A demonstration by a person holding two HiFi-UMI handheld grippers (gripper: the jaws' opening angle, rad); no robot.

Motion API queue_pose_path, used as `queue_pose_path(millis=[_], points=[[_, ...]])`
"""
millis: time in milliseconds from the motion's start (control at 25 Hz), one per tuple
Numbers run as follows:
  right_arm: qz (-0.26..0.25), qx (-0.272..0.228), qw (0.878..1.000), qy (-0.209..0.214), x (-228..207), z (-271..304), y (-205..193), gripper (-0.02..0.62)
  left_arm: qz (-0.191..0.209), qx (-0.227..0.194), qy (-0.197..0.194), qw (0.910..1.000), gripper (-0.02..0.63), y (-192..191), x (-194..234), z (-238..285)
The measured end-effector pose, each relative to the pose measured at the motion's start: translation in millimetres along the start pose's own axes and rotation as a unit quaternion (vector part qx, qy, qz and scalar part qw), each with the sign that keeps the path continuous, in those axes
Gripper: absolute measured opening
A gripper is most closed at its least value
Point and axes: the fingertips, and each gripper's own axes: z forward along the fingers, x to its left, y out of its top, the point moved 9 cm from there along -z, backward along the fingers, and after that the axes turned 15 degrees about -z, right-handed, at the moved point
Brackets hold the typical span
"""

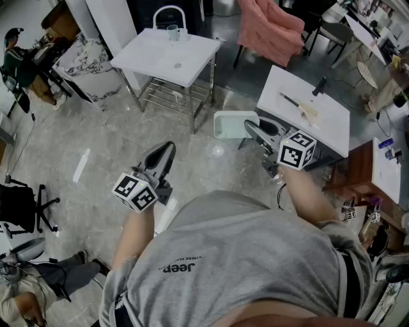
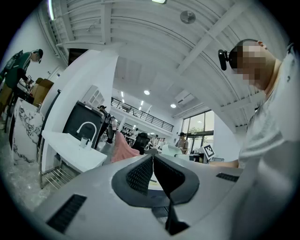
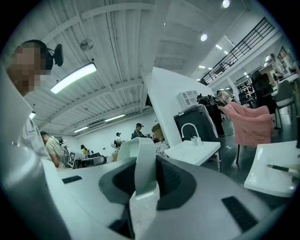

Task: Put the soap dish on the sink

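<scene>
A pale green soap dish [image 1: 233, 124] is held off the floor, with my right gripper [image 1: 253, 129] shut on its edge. In the right gripper view the soap dish [image 3: 143, 161] stands edge-on between the jaws of the right gripper [image 3: 144, 174]. The white sink [image 1: 169, 55], with a curved faucet [image 1: 170, 11] and a cup, stands on a metal frame ahead and to the left. It also shows as the sink [image 3: 191, 151] in the right gripper view and the sink [image 2: 71, 147] in the left gripper view. My left gripper [image 1: 167, 149] hangs over the floor, its jaws shut on nothing [image 2: 153, 157].
A white table [image 1: 332, 124] with a brush and small items stands to the right. A pink chair [image 1: 268, 29] is behind it. A marble-patterned counter [image 1: 86, 67] and a person are at the far left. An office chair [image 1: 19, 207] is at the near left.
</scene>
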Motion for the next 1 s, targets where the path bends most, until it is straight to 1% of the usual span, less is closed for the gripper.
queue_pose_path(millis=[600,720,880,1000], points=[[-0.001,0.0,1.0,0.0,-4.3,0.4,-0.8,0.132,-0.003,-0.001,0.0,1.0,0.021,2.7,-1.1,5.9],[0.001,-0.001,1.0,0.0,-10.2,-2.3,-3.1,0.132,-0.004,0.001,0.0,1.0,0.021,-0.3,-1.2,12.3],[0.02,-0.012,1.0,0.002,-20.2,-8.8,-4.5,0.135,-0.004,0.003,0.001,1.0,0.021,-4.0,-5.6,24.2],[0.018,-0.013,1.0,0.005,-30.0,-16.7,-3.0,0.135,-0.003,0.002,0.004,1.0,0.021,-7.2,-12.7,35.2]])
